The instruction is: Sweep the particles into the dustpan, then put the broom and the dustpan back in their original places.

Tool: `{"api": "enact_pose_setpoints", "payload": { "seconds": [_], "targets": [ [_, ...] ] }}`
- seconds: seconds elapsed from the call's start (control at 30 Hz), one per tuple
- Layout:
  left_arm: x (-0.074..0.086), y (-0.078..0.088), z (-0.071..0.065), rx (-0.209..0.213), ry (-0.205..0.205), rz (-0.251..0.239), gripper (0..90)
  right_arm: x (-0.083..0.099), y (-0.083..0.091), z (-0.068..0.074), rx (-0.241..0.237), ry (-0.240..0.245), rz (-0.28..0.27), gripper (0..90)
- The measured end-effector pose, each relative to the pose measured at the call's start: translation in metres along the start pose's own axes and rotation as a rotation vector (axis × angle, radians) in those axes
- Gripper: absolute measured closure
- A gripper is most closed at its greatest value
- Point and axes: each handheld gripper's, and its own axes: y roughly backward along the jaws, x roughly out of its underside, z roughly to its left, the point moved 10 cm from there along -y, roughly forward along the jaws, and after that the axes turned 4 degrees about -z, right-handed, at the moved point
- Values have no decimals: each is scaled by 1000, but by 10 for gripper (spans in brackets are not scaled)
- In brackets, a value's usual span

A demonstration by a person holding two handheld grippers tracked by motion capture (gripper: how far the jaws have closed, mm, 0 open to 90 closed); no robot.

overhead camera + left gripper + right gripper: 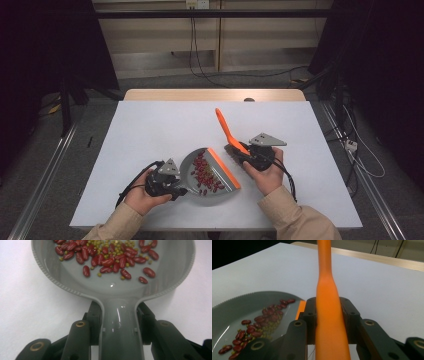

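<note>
The left gripper (119, 322) squeezes the grey plastic dustpan (192, 175) with red beans (110, 257); the right gripper (329, 320) squeezes the orange plastic brush (227, 131); the white table (150, 125) behind has lots of room.

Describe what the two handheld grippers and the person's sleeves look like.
Both the left gripper and the right gripper are black, each topped by a grey three-cornered plate with small dark holes and trailing a black cable. Up close, the black jaw linkages carry brass-coloured rivets. The person wears beige long sleeves.
</note>
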Motion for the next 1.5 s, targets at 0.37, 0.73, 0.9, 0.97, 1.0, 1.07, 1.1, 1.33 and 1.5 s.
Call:
{"api": "enact_pose_setpoints", "payload": {
  "seconds": [0.37, 0.73, 0.9, 0.97, 1.0, 1.07, 1.1, 1.33, 1.5],
  "targets": [
    [-6, 7, 13, -61, 31, -113, 636, 0, 4, -14, 30, -11, -12, 709],
    [-9, 15, 25, -106, 65, -155, 636, -2, 7, -19, 38, -17, -16, 709],
    [-7, 19, 34, -137, 89, -164, 636, -5, 11, -26, 51, -28, -29, 709],
    [-7, 21, 37, -146, 99, -174, 636, -6, 12, -29, 55, -34, -35, 709],
    [-6, 22, 39, -151, 102, -173, 636, -6, 13, -30, 59, -38, -38, 709],
    [-5, 23, 42, -166, 116, -176, 636, -6, 14, -32, 64, -37, -35, 709],
    [-5, 24, 43, -167, 119, -175, 636, -6, 15, -34, 65, -39, -38, 709],
    [-1, 30, 54, -205, 156, -173, 636, -3, 19, -40, 80, -43, -34, 709],
    [2, 35, 63, -235, 180, -176, 636, -2, 20, -43, 85, -50, -34, 709]
  ]
}}
